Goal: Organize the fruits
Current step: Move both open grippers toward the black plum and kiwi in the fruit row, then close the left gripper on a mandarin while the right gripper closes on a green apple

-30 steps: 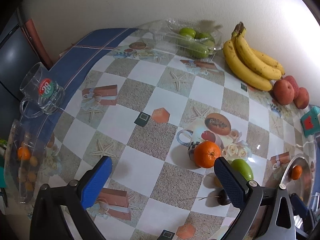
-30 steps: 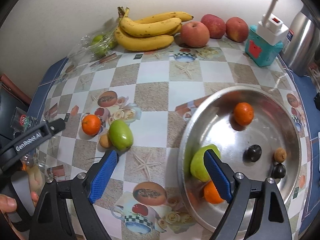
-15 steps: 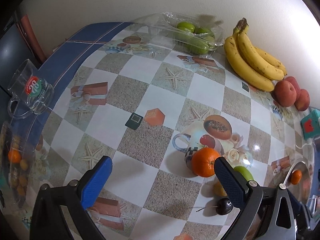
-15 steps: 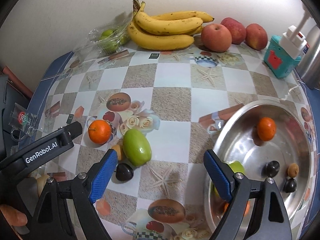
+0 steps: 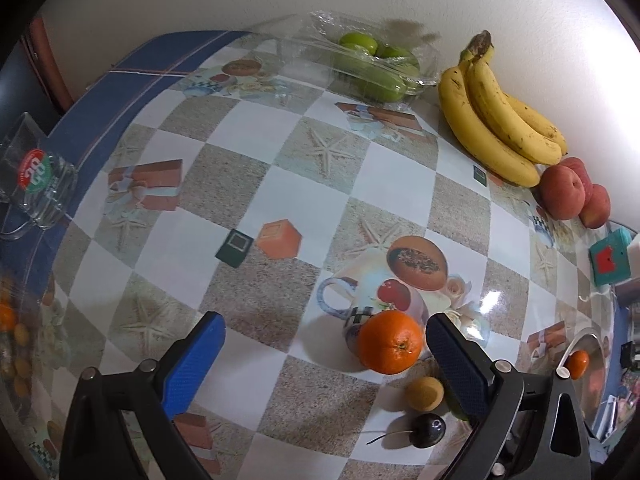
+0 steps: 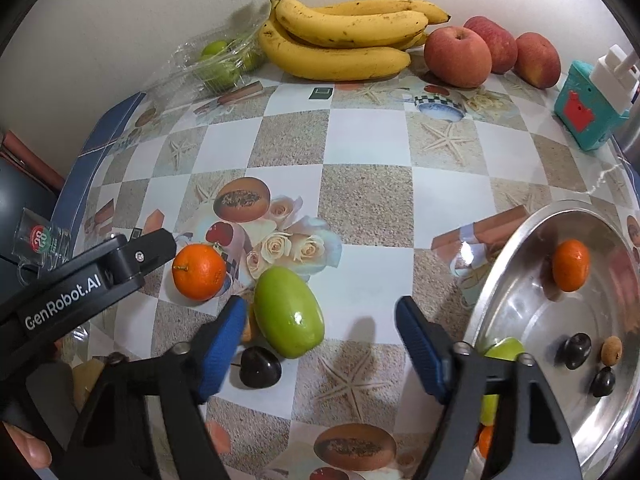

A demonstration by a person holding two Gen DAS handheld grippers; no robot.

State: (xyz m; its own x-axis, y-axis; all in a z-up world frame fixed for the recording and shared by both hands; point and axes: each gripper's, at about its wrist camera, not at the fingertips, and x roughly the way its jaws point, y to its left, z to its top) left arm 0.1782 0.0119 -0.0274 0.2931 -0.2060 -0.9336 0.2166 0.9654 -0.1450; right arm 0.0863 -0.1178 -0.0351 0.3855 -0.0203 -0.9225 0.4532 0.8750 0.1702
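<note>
Lying loose on the glossy checkered oilcloth table (image 6: pixel 368 208): one smooth oval green fruit (image 6: pixel 289 317), one dimpled round orange mandarin (image 6: pixel 199 266), one small matt tan ball-shaped fruit (image 5: pixel 424 393), and one shiny dark cherry with a stem (image 6: pixel 259 367), all clustered close together.

Round polished steel basin (image 6: pixel 516 240), at the right: one mandarin, two dark cherries, one tan fruit, one green fruit, and a second orange fruit partly hidden at its near rim.

Along the wall: one bunch of speckled yellow bananas (image 6: pixel 344 36); three red apples (image 6: pixel 458 56); one crinkled clear plastic tray (image 5: pixel 360 60) holding several green fruits.

Right gripper (image 6: pixel 320 344), blue ribbed pads: jaws closing, green fruit between them near the left pad, not pressed.

Left gripper (image 5: pixel 326 350): jaws apart, mandarin just inside its right pad.
</note>
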